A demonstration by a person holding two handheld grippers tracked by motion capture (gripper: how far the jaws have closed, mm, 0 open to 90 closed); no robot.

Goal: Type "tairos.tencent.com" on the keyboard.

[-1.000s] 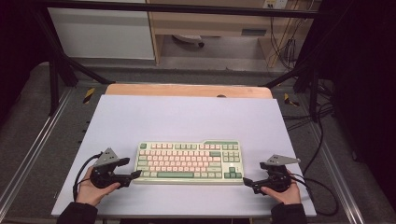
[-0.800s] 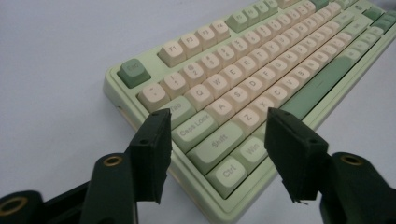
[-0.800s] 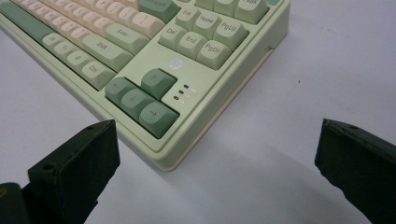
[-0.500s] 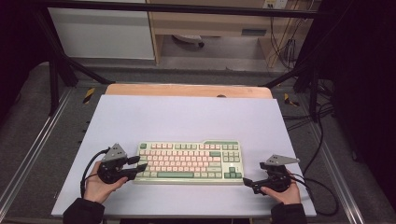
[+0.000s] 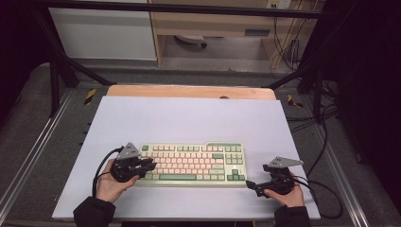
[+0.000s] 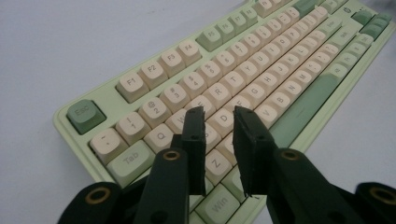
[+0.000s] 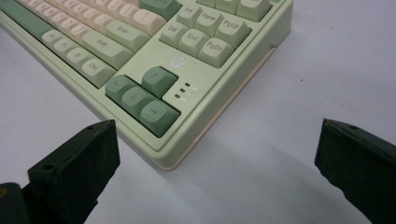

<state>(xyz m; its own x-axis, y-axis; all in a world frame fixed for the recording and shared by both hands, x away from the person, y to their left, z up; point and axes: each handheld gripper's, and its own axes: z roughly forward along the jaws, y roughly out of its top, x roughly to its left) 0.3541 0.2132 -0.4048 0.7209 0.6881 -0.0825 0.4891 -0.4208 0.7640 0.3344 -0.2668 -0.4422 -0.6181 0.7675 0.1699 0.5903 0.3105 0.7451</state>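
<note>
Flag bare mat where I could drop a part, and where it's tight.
Free: the wide strip of mat between the keyboard and the wooden edge at the far side, plus the mat's far corners. Tight: the near strip, with the left tool over the keyboard's left end and the right tool at its near right corner.

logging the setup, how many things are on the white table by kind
keyboard: 1
hand-held grippers: 2, the left gripper over the keyboard's left end, the right gripper off its right corner
total: 3
</note>
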